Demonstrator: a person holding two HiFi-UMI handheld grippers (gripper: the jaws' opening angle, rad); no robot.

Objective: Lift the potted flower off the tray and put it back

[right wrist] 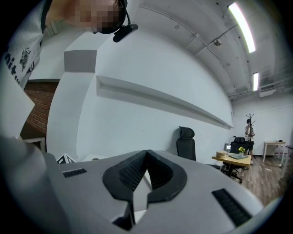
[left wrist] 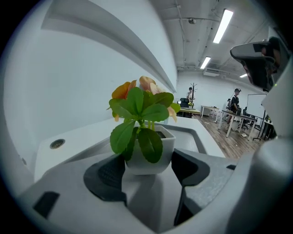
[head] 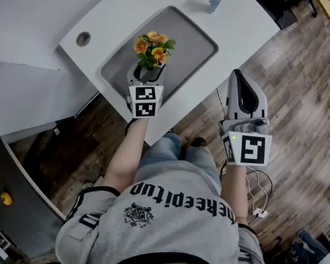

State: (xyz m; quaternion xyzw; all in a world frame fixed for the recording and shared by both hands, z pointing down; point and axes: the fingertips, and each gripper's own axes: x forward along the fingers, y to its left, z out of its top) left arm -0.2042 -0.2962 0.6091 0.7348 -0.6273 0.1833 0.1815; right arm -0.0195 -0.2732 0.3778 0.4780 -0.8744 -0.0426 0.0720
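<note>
While the white counter (head: 129, 9) carries the grey tray (head: 189, 41), the right tongs (right wrist: 146, 155) hang shut and empty well right of that tray — the left tongs (left wrist: 147, 168) clamp the potted flower (left wrist: 144, 137) by its white pot at the tray's near end.

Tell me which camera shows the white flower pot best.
The left gripper view: the white pot sits close up, gripped between the pads of the left claw. The head view shows only its top, partly hidden by the flowers and the claw. The right gripper view does not show it.
</note>
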